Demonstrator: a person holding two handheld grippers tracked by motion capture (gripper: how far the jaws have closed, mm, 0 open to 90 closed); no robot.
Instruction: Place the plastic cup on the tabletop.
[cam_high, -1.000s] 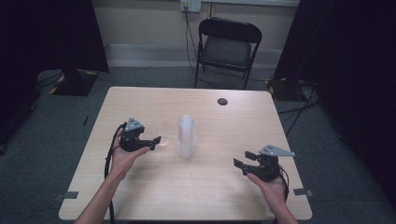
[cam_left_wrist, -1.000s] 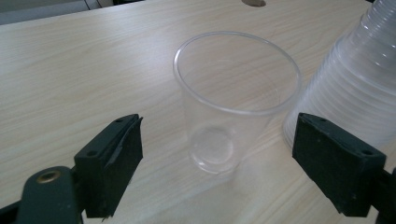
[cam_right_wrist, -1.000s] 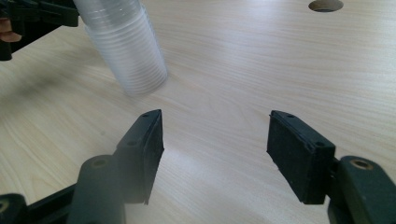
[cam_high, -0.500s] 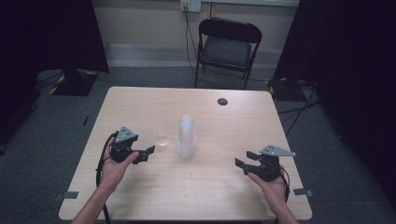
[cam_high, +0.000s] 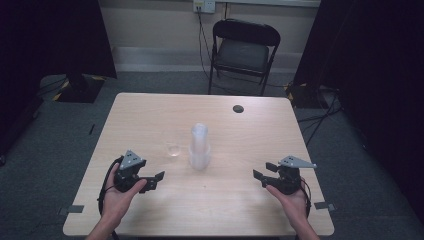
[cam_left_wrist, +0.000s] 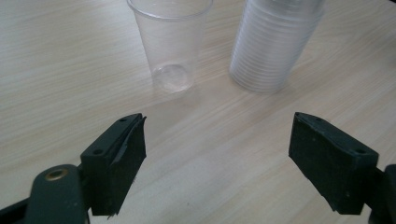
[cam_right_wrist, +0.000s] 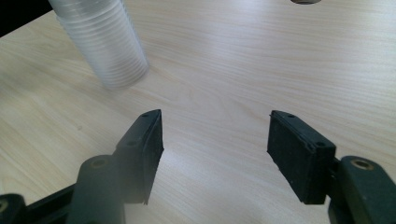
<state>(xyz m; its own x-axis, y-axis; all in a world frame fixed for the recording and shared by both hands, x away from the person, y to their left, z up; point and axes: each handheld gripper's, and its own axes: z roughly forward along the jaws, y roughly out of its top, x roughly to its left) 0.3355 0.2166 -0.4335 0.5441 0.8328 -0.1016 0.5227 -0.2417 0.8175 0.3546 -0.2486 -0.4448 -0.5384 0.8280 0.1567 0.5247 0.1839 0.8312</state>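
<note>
A single clear plastic cup (cam_high: 173, 149) (cam_left_wrist: 170, 44) stands upright on the wooden table (cam_high: 150, 115), just left of a tall stack of clear cups (cam_high: 200, 147) (cam_left_wrist: 275, 44) (cam_right_wrist: 100, 42). My left gripper (cam_high: 154, 181) (cam_left_wrist: 217, 158) is near the front left, a short way back from the single cup. It is open, its jaws have just been closing a little, and nothing is between them. My right gripper (cam_high: 264, 171) (cam_right_wrist: 215, 144) rests at the front right, open and empty, pointing toward the stack.
A dark round grommet (cam_high: 238, 108) (cam_right_wrist: 306, 1) sits in the tabletop at the back right. A black folding chair (cam_high: 242, 50) stands beyond the far edge. Bare wood lies between both grippers and the cups.
My left gripper has drawn back from the single cup toward the front left, leaving the cup standing alone beside the stack. The right gripper has stayed put.
</note>
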